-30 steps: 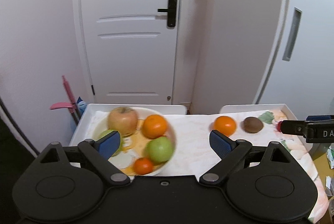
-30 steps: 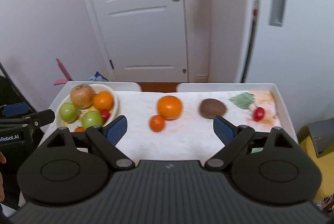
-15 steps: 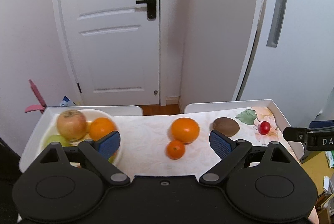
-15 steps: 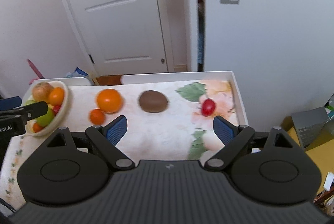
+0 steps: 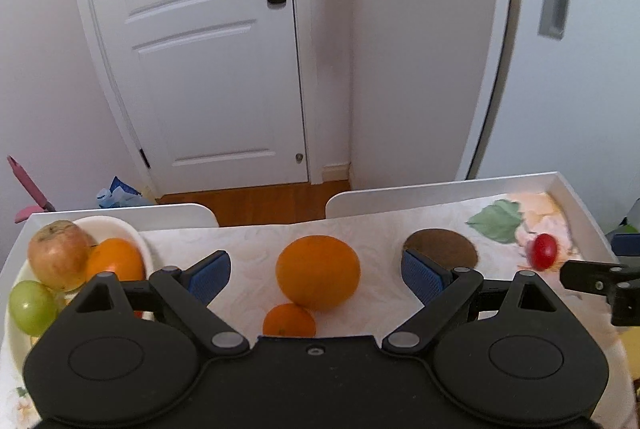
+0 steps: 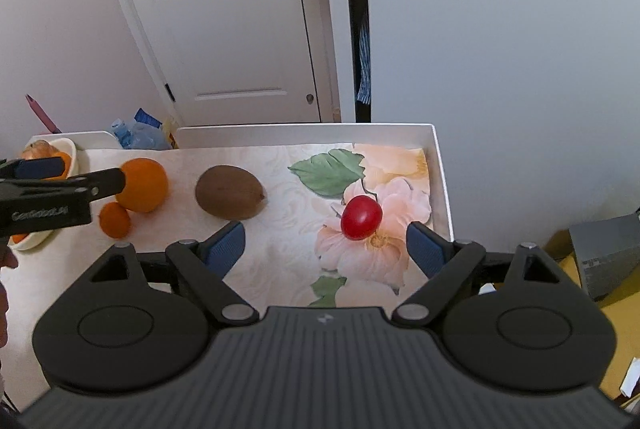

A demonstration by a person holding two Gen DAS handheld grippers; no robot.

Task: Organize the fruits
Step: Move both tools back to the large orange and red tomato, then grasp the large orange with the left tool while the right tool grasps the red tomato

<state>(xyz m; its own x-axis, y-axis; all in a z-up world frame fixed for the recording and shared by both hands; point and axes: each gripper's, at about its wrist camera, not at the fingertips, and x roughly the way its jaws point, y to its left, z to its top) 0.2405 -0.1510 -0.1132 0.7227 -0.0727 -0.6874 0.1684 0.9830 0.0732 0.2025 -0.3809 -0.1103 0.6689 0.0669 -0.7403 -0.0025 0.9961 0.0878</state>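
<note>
A large orange (image 5: 318,271) and a small orange (image 5: 289,320) lie on the table between the open jaws of my left gripper (image 5: 316,277). A brown kiwi (image 5: 440,247) sits to their right and a red cherry tomato (image 5: 543,252) further right. In the right wrist view my right gripper (image 6: 325,245) is open and empty, with the tomato (image 6: 361,217) just ahead between its jaws and the kiwi (image 6: 230,192) to the left. A cream bowl (image 5: 114,229) at the left holds an apple (image 5: 58,255), an orange (image 5: 114,265) and a green fruit (image 5: 30,307).
The table is a white tray with raised edges (image 6: 438,165) and a floral cloth (image 6: 384,165). A white door (image 5: 208,49) and wall stand behind it. A grey box (image 6: 608,255) sits on the floor at the right.
Both grippers have moved right along the table. My left gripper now frames the two loose oranges instead of the bowl. My right gripper now frames the cherry tomato.
</note>
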